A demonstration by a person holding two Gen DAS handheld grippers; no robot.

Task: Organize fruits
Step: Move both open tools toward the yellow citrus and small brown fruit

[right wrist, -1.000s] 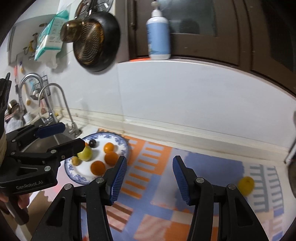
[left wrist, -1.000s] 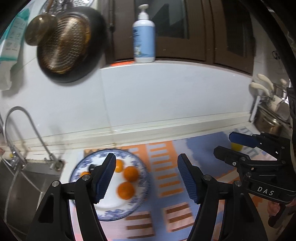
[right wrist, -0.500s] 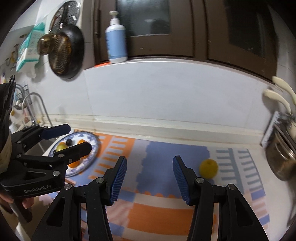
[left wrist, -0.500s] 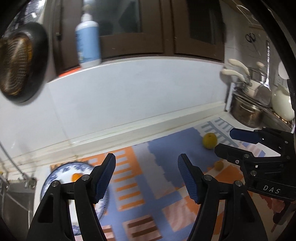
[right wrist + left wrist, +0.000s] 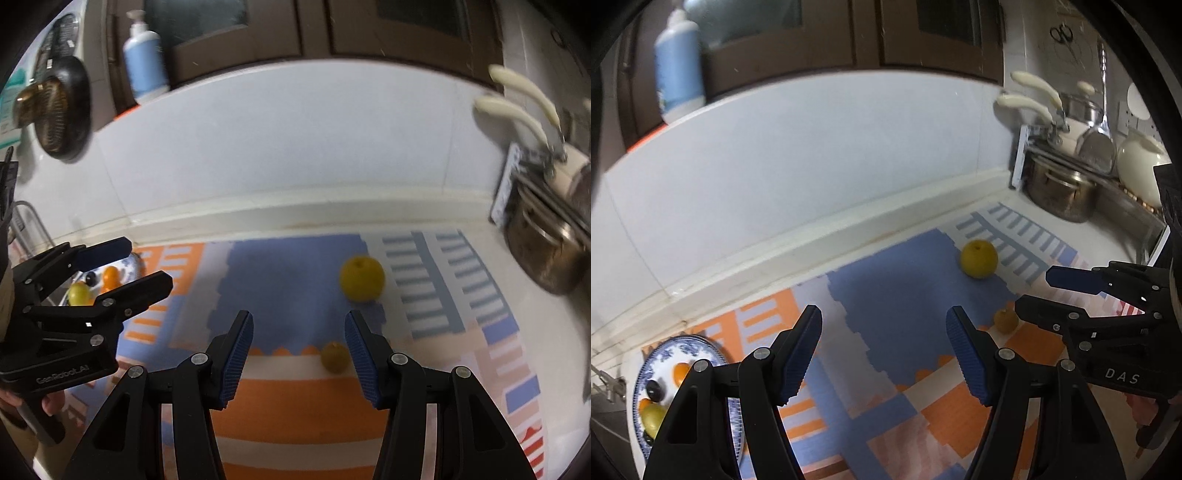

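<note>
On mat [image 5: 295,280]: small fruit [image 5: 334,356] beside right tool [image 5: 299,325], stem up.

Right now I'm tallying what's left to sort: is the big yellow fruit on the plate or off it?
Off it. The big yellow fruit lies on the patterned mat, far from the blue-rimmed plate.

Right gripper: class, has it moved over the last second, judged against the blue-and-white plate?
Yes. The right gripper has swung rightward, away from the plate, toward the large yellow fruit.
</note>
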